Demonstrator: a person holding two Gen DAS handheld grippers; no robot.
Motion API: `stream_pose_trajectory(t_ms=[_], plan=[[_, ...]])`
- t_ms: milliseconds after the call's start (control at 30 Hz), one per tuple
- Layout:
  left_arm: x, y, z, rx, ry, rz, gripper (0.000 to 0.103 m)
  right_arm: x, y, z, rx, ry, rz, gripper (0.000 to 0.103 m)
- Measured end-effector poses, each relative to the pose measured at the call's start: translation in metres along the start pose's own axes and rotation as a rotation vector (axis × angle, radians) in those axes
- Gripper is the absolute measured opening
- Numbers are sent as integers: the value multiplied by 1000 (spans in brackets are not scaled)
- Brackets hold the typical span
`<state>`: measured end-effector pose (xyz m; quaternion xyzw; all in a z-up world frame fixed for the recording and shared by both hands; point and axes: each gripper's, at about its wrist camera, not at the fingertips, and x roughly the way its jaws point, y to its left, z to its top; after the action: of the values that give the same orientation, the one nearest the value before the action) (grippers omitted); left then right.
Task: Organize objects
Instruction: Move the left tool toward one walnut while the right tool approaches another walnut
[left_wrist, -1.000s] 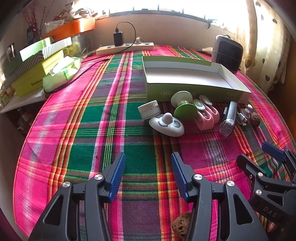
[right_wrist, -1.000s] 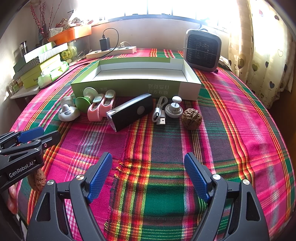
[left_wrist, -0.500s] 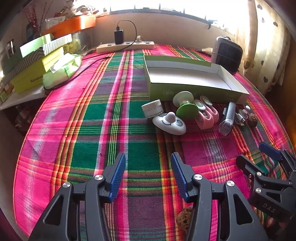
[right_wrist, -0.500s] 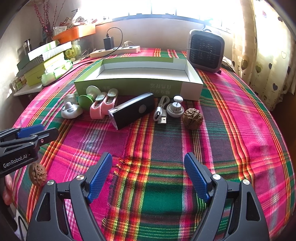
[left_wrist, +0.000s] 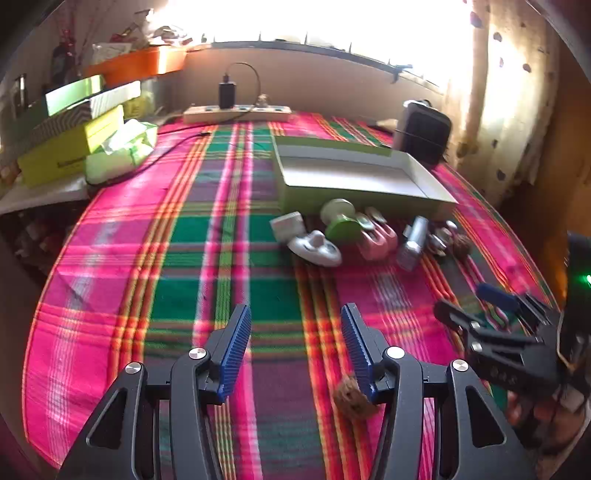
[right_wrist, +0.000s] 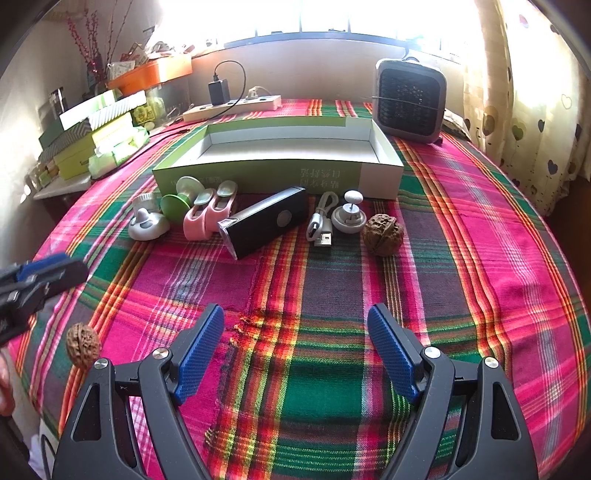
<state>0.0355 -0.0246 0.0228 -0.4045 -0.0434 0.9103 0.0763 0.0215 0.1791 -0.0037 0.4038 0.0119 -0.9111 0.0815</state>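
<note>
**Both tools spread over bare plaid, clutter packed against the box**

Left hand-held gripper (left_wrist: 295, 354) hangs with its blue pads apart over the plaid-covered surface (left_wrist: 177, 258), nothing between them; a loose walnut (left_wrist: 352, 400) lies on the cloth just beside its right finger, near the front edge. Right hand-held gripper (right_wrist: 295, 354) is spread wide and empty above an open stretch of cloth.

Ahead of both, an open green-and-white box (right_wrist: 277, 173) sits empty toward the far half. Lined up along its near wall, closely packed: a white dome piece (right_wrist: 147, 227), a green suction cup (right_wrist: 177, 205), two pink clips (right_wrist: 208, 216), a black flashlight (right_wrist: 266, 221), a USB cable (right_wrist: 321, 225), a small grey knob (right_wrist: 349, 218) and a second walnut (right_wrist: 383, 229).

Cloth to the left of the box and across the near half is bare. A small heater (right_wrist: 410, 103) stands at the far right corner, a power strip (right_wrist: 232, 107) along the far edge
</note>
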Motion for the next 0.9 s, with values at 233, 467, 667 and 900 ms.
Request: stream_pose_trajectory(t_ms=[233, 467, 667, 900], plan=[[-7, -10, -16, 45, 13, -41, 49, -5, -6, -4, 8, -7, -1, 80], [-9, -18, -27, 64, 20, -55, 49, -11, -14, -10, 23, -14, -15, 80], [2, -24, -32, 76, 52, -43, 49, -14, -19, -12, 33, -16, -26, 80], [5, -25, -33, 79, 62, -29, 48, -16, -27, -12, 36, -17, -45, 80]])
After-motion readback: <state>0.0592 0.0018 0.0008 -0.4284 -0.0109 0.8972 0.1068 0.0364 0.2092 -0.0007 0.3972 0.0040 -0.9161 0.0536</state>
